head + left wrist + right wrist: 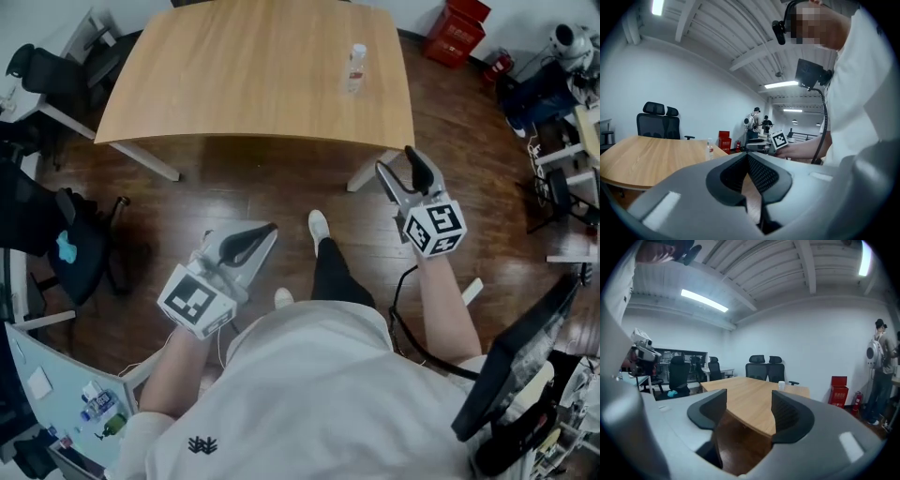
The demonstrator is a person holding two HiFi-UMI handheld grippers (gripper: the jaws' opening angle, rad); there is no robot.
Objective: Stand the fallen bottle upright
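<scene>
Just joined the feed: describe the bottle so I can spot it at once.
Find the large light wooden table at the top of the head view, then go to its far right part, the side nearest the red crates. The bottle there is small and clear, with a pale cap and a reddish label band; nothing else is on the tabletop, and it looks upright.

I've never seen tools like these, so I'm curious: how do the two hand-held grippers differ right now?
The left gripper has its jaws closed together, while the right gripper has its jaws apart, with open space between them. In the head view, the left gripper angles across toward the person's right, while the right gripper points ahead at the table. The right gripper is also held nearer the table than the left gripper. Both share the same grey design and hold nothing.
</scene>
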